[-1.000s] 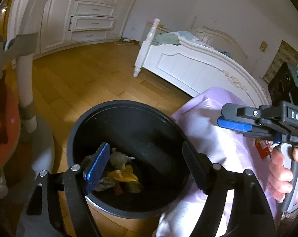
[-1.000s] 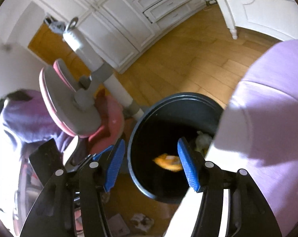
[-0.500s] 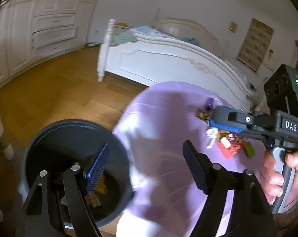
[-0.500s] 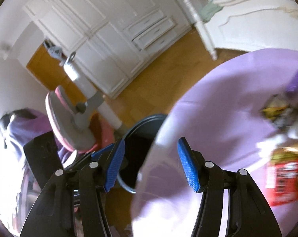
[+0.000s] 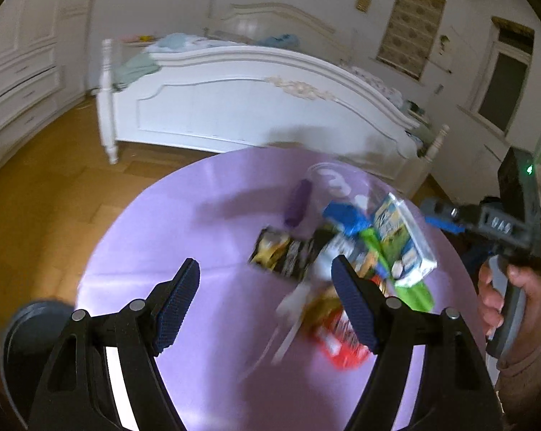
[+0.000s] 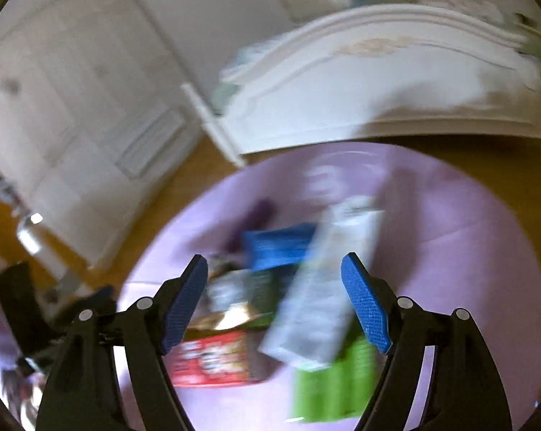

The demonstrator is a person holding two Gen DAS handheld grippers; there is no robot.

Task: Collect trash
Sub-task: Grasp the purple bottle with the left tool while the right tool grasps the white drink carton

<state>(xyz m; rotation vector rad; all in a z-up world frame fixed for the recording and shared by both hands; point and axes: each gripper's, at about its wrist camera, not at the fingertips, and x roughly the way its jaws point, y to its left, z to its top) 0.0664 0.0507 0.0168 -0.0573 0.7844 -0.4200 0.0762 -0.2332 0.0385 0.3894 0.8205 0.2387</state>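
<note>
Left gripper (image 5: 265, 301) wide apart (empty), right gripper (image 6: 274, 301) likewise

My right camera is all blurry. The trash pile (image 6: 288, 298) looks smeared, and the dark bin (image 5: 29, 337) is cut off.

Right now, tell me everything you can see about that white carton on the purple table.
The white carton is a tall box-shaped drink carton, seemingly coated paperboard, printed with blue lettering and a green picture. It lies tilted on top of the trash pile on the round purple table, resting across a green wrapper and against a blue packet. In the right wrist view it is blurred, lying between the fingers of the open right claw, untouched. Whether it is opened cannot be told.
</note>
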